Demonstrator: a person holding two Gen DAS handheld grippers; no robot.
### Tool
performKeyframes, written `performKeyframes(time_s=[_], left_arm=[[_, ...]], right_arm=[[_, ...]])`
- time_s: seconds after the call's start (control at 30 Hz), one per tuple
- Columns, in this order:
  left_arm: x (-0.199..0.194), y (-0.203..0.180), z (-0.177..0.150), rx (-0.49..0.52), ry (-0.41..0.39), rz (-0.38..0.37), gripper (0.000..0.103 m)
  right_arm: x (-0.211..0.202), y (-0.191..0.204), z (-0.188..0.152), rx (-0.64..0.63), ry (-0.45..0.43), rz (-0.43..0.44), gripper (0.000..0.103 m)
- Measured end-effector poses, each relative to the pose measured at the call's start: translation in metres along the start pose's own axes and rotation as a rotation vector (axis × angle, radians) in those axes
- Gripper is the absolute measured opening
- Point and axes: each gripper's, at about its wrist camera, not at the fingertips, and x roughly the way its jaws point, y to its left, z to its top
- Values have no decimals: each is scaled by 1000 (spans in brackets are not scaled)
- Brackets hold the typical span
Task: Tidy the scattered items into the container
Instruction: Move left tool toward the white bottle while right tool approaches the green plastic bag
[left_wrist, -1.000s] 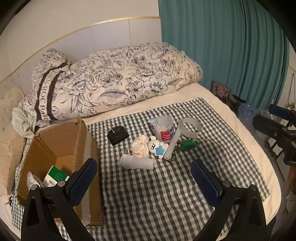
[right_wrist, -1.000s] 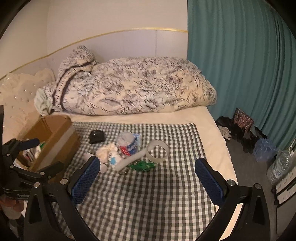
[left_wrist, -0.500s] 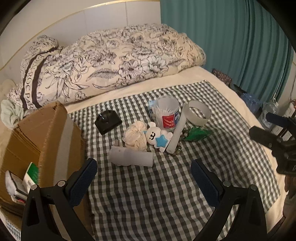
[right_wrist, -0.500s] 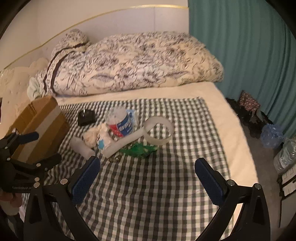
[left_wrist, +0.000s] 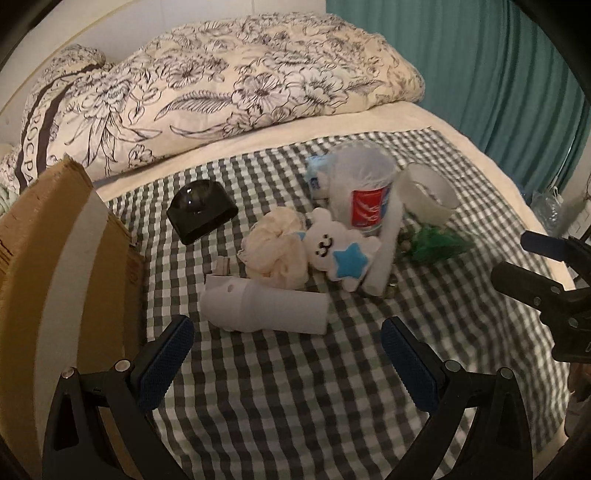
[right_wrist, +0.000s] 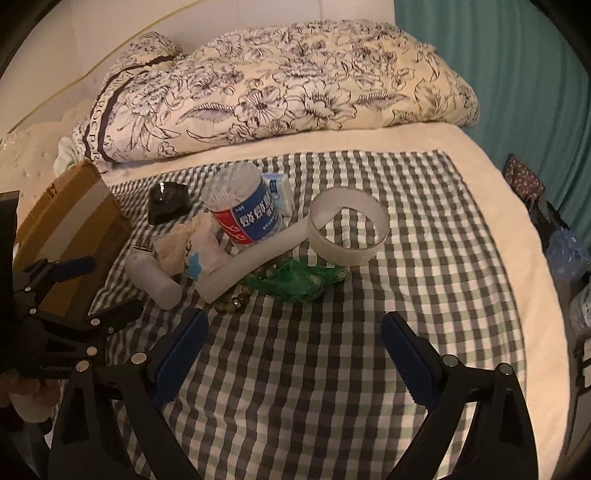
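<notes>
A pile of items lies on the checked cloth (left_wrist: 295, 387): a white bottle (left_wrist: 264, 304), a cream scrunchie (left_wrist: 275, 253), a bear with a blue star (left_wrist: 341, 253), a cotton-swab tub (left_wrist: 364, 192), a white strap loop (left_wrist: 430, 194), a black case (left_wrist: 201, 210), a green wrapper (left_wrist: 437, 242). The cardboard box (left_wrist: 55, 277) stands at the left. My left gripper (left_wrist: 284, 360) is open and empty, just short of the white bottle. My right gripper (right_wrist: 295, 350) is open and empty, in front of the green wrapper (right_wrist: 295, 280) and some beads (right_wrist: 232, 301).
A folded floral duvet (left_wrist: 229, 85) lies behind the cloth. A teal curtain (left_wrist: 480, 66) hangs at the right. Beyond the bed's right edge, bags and bottles (right_wrist: 565, 251) sit on the floor. The other gripper shows at each view's side.
Both grippers have moved forward and lower toward the pile, which now looks larger. The box has slid to the left edge of the left wrist view. Both stay open.
</notes>
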Motion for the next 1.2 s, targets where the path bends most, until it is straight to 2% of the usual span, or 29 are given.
performKeyframes(time_s=[0.43, 0.77, 0.9, 1.0, 1.2], left_arm=[[49, 20, 2, -26, 51, -45, 103], [63, 17, 5, 44, 12, -12, 103], [52, 14, 5, 71, -6, 40, 103], [44, 19, 6, 47, -27, -5, 103], [63, 31, 7, -23, 9, -64, 103]], right_arm=[[41, 1, 3, 5, 35, -17, 95], [63, 2, 9, 17, 41, -27, 95], [68, 3, 9, 17, 42, -30, 95], [71, 2, 9, 30, 43, -29, 95], [70, 4, 9, 35, 34, -40, 95]])
